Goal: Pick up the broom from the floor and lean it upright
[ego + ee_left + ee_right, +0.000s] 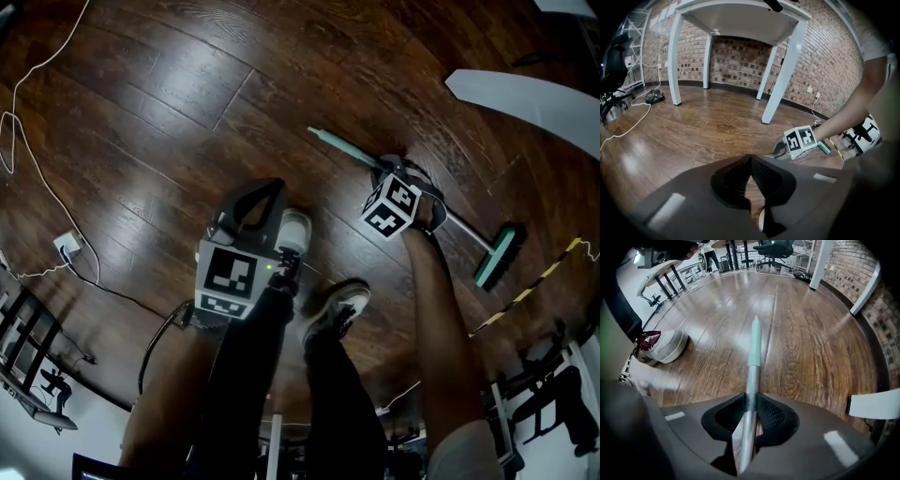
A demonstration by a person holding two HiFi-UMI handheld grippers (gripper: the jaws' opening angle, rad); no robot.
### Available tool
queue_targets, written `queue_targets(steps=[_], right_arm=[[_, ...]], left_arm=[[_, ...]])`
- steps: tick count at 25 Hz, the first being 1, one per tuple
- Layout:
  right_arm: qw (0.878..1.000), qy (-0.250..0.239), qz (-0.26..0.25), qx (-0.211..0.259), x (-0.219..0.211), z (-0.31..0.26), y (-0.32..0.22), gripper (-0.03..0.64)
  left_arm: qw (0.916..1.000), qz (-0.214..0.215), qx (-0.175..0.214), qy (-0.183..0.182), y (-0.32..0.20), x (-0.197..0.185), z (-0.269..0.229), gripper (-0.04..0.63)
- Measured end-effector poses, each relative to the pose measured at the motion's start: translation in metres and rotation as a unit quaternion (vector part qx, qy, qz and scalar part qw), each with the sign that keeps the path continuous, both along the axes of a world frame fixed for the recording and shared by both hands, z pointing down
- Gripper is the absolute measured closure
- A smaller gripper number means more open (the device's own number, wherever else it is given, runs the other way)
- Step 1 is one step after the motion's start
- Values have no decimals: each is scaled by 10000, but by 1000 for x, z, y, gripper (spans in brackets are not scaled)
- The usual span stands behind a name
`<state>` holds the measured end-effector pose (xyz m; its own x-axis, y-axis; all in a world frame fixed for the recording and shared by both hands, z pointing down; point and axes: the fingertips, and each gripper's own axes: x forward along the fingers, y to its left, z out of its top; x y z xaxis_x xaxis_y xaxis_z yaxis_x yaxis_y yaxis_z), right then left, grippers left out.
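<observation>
The broom lies flat on the dark wooden floor. Its mint-green grip [339,146] points to the upper left and its mint-green head [497,255] lies at the right. My right gripper [395,171] points straight down over the middle of the metal handle. In the right gripper view the handle [753,350] runs between the jaws, and both pads [769,414] touch its sides. My left gripper [274,186] hangs above the person's legs, shut and empty. Its fingertips meet in the left gripper view [750,161], where the right gripper's marker cube [799,142] also shows.
The person's two shoes [336,306] stand just left of the broom, and one shoe [665,347] appears in the right gripper view. A white table [785,70] stands by the brick wall. White cables [37,173] trail at the left. Striped floor tape [525,286] and chair bases [553,398] lie at the lower right.
</observation>
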<state>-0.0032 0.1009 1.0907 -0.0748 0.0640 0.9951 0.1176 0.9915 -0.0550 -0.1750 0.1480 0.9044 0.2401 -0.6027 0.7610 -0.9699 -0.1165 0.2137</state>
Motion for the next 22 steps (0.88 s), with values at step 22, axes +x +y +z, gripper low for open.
queue_targets(steps=[22], right_arm=[[9701, -979, 1508, 1628, 29, -235, -68, 532]], left_arm=[[9916, 775, 1039, 32, -80, 11, -163, 595]])
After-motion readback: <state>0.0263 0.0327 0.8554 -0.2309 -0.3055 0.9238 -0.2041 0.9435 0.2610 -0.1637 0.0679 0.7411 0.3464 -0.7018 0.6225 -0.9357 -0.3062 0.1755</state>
